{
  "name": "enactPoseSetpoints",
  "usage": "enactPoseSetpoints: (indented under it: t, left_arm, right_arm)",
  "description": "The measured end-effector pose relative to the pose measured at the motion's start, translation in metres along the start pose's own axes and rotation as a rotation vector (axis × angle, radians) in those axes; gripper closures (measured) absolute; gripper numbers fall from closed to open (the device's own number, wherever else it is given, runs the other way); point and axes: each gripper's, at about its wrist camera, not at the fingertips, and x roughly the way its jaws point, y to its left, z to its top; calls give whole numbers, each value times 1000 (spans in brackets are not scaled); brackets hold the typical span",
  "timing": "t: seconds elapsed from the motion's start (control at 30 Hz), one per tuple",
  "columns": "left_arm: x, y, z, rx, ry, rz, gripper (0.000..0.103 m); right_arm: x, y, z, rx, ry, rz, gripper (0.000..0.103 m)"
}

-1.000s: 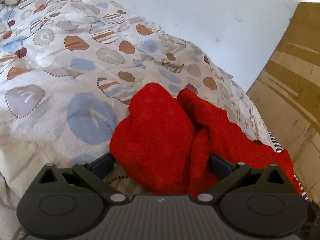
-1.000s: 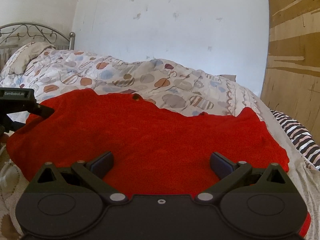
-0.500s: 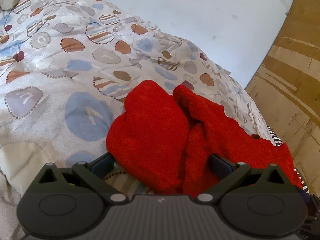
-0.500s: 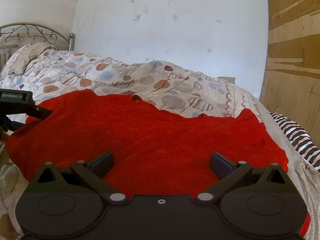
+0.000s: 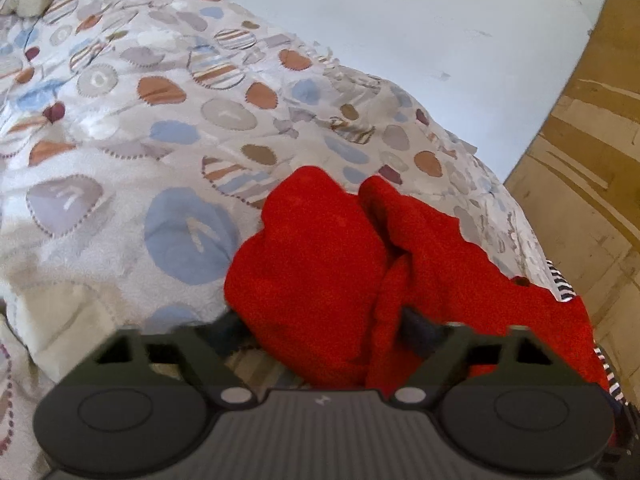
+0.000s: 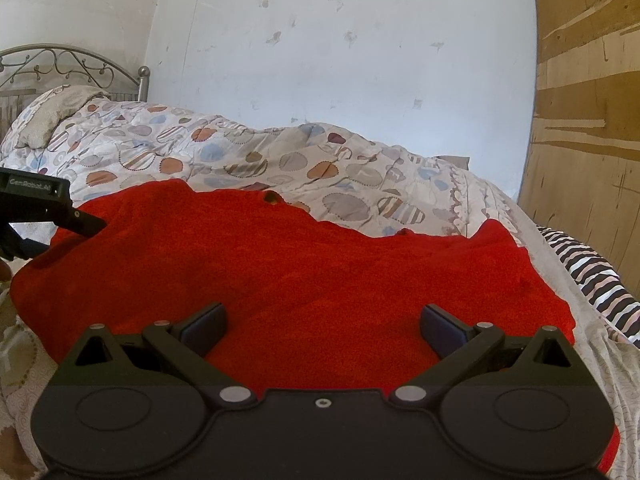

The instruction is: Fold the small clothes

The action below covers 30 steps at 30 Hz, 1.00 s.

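One red fleece garment [image 6: 304,280] lies on the bed, on one patterned quilt [image 5: 120,168]; two tools are in play, one per hand; one striped cloth [image 6: 600,292] shows at the bed's right edge, and one metal headboard [image 6: 60,64] stands at the far left of the right wrist view. The garment lies spread flat with its long axis running left to right across the right wrist view, from the left tool [image 6: 60,224] at its left end to a point near the striped cloth; a small dark button or hole sits on its far edge. In the left wrist view its near end is bunched into two rounded lobes pointing away towards the wall. The left tool [image 5: 320,320] is closing, with that bunched red end between its fingers; the right-hand finger touches the fabric, the left-hand one is blurred. Half a second ago those fingers stood wider and sharp. The right tool [image 6: 320,324] stands wide apart above the garment's near edge, gripping nothing, unchanged from the earlier frames.
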Motion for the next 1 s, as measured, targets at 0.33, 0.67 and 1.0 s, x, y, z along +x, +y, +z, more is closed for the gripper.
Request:
enactPoseSetpoints:
  t: [0.33,0.67,1.0]
  left_arm:
    - [-19,-37,6,140,-50,30,92]
    - [-39,-89,24,270,-121,41,95]
    - [-43,-252,28,558,-117,-207,98]
  right_arm:
    - [0,0,-1,2,0,1,0]
    - [-10,-31,21,125,12,62,0]
    - [-82,-102,14,111,-53,-120,0]
